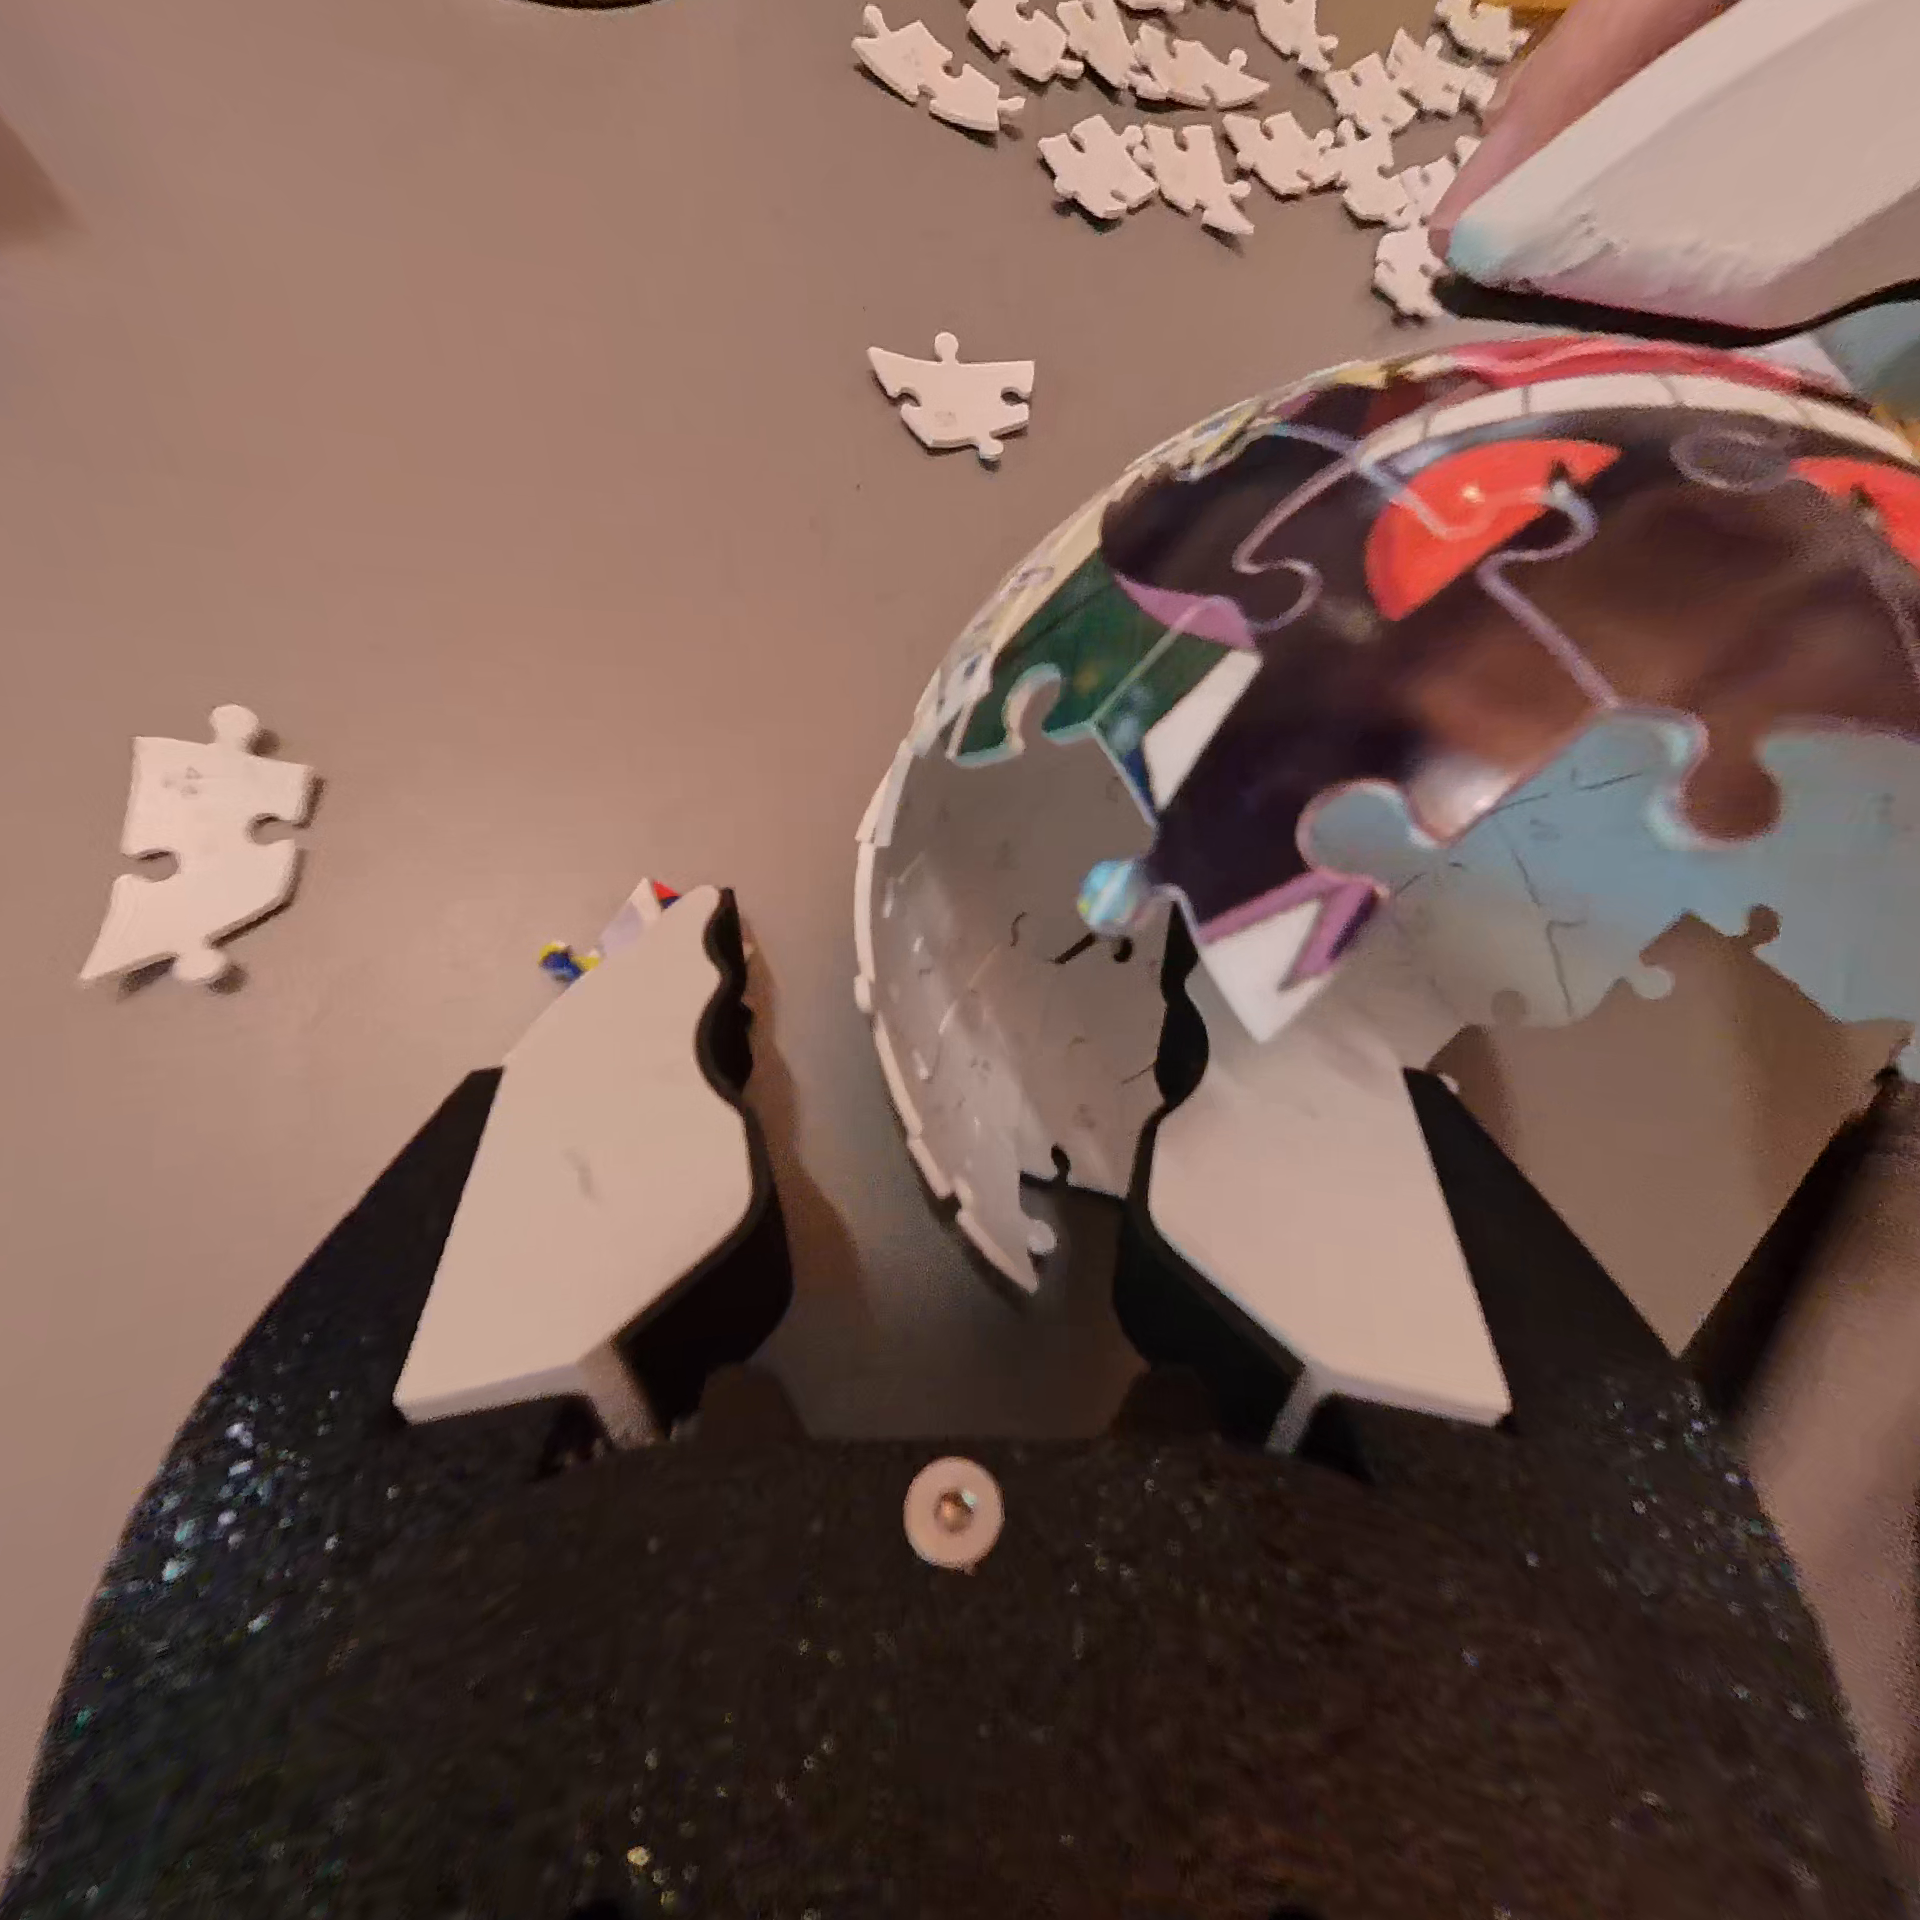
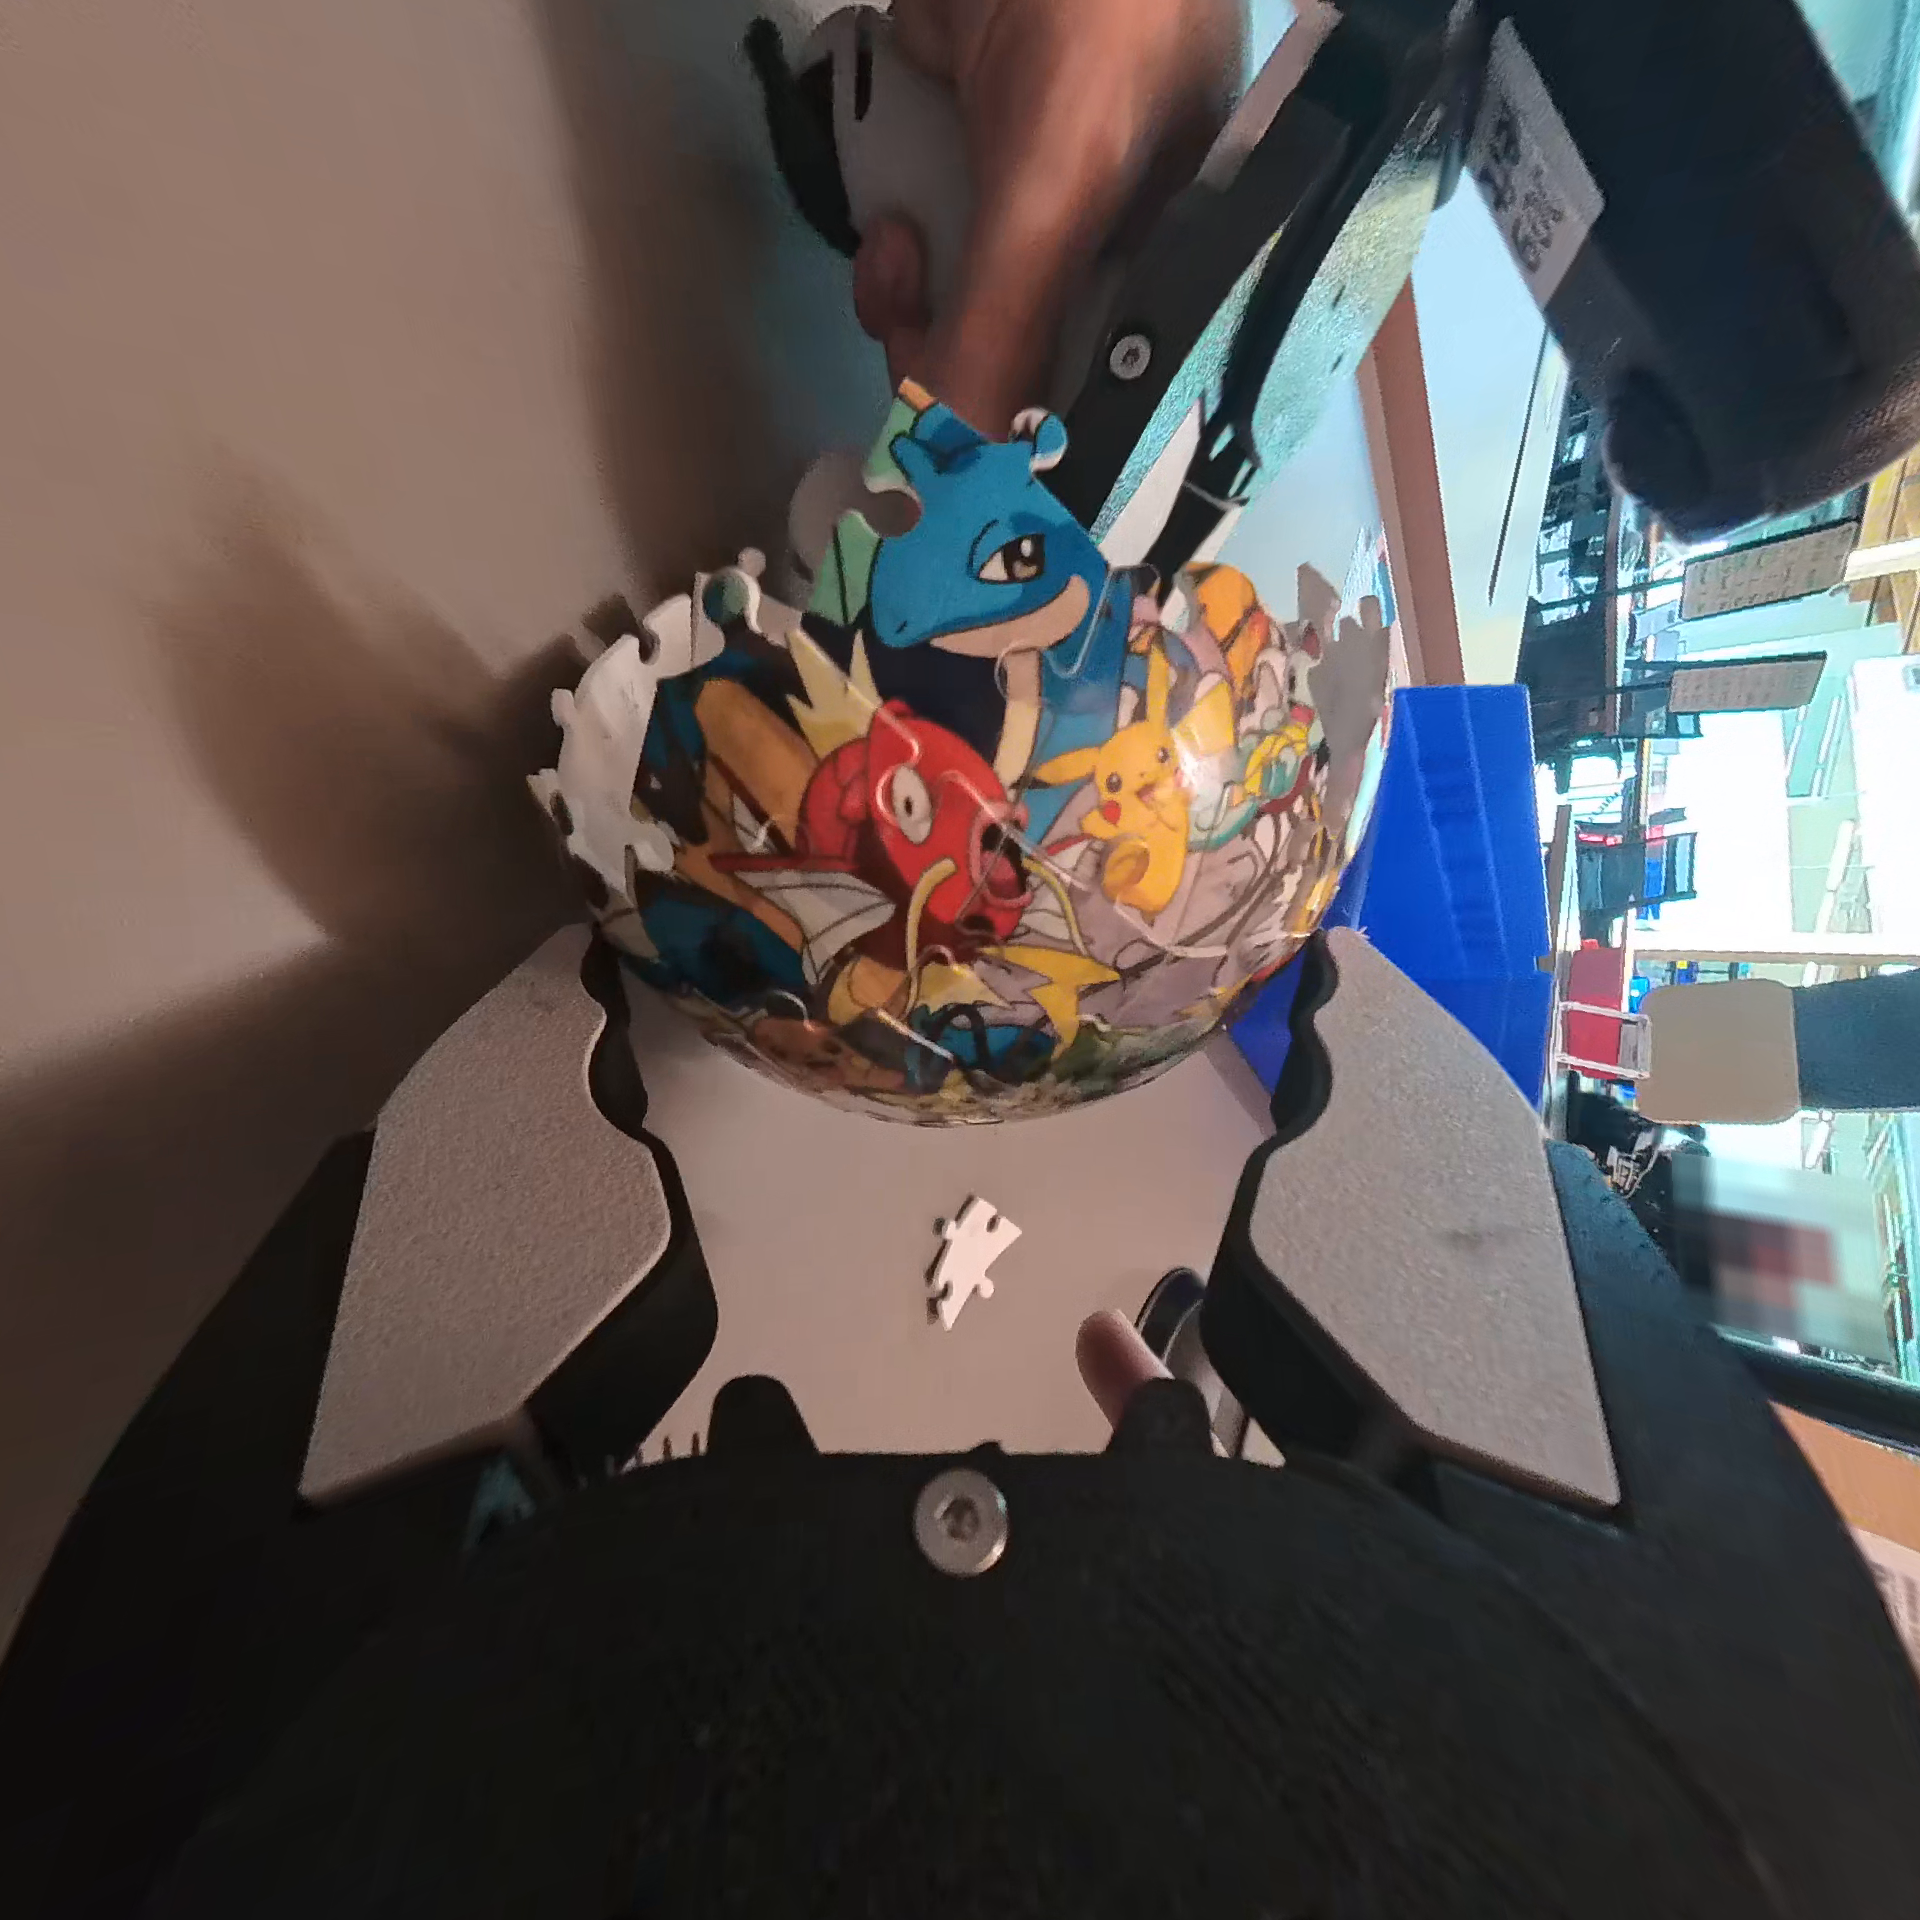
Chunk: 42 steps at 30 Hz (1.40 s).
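A partly built puzzle ball (image 1: 1507, 675) with glossy cartoon pictures hangs above the grey table (image 1: 468, 468); its white inside shows through a gap. My right gripper (image 2: 961, 956) is shut on the puzzle ball (image 2: 935, 831), one finger on each side of its lower half. My left gripper (image 1: 945, 951) is open, and the ball's jagged open rim lies between its fingers, close to the right one. A small coloured piece (image 1: 623, 935) peeks out behind the left fingertip. A right gripper finger (image 1: 1662, 177) shows above the ball in the left wrist view.
Several loose white puzzle pieces are heaped at the table's far side (image 1: 1195, 104). Single pieces lie nearer (image 1: 956, 390) and to the left (image 1: 197, 842). In the right wrist view one white piece (image 2: 971, 1273) lies below the ball, a hand (image 2: 1039, 156) is above, and a blue bin (image 2: 1455, 852) stands beyond.
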Each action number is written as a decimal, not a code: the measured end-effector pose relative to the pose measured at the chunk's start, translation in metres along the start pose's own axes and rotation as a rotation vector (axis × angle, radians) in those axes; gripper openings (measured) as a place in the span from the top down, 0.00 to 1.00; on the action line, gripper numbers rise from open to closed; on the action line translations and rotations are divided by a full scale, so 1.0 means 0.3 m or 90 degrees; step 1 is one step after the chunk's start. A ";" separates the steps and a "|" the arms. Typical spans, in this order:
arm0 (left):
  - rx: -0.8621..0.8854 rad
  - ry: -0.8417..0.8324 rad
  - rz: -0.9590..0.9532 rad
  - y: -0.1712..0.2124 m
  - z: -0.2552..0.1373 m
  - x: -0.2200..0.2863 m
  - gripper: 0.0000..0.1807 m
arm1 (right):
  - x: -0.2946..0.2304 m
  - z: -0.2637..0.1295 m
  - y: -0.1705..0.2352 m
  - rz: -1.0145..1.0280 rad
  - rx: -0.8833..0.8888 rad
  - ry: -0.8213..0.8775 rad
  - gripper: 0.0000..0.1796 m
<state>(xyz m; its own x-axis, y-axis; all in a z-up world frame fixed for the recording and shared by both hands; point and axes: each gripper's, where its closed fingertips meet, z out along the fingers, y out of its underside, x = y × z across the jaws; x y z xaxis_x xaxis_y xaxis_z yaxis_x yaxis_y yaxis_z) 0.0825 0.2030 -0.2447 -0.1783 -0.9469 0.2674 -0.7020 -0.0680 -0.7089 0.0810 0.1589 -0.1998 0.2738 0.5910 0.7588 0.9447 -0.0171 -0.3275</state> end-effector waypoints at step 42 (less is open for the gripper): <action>0.017 -0.121 0.080 0.051 -0.084 -0.038 0.45 | -0.025 0.063 -0.139 -0.027 0.093 0.043 0.26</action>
<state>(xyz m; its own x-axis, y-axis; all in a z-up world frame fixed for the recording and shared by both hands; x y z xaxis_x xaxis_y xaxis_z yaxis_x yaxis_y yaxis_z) 0.0563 0.2206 -0.2421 -0.1278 -0.9906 0.0498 -0.6632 0.0480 -0.7469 0.0362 0.1705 -0.2025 0.2505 0.5329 0.8082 0.9208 0.1267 -0.3689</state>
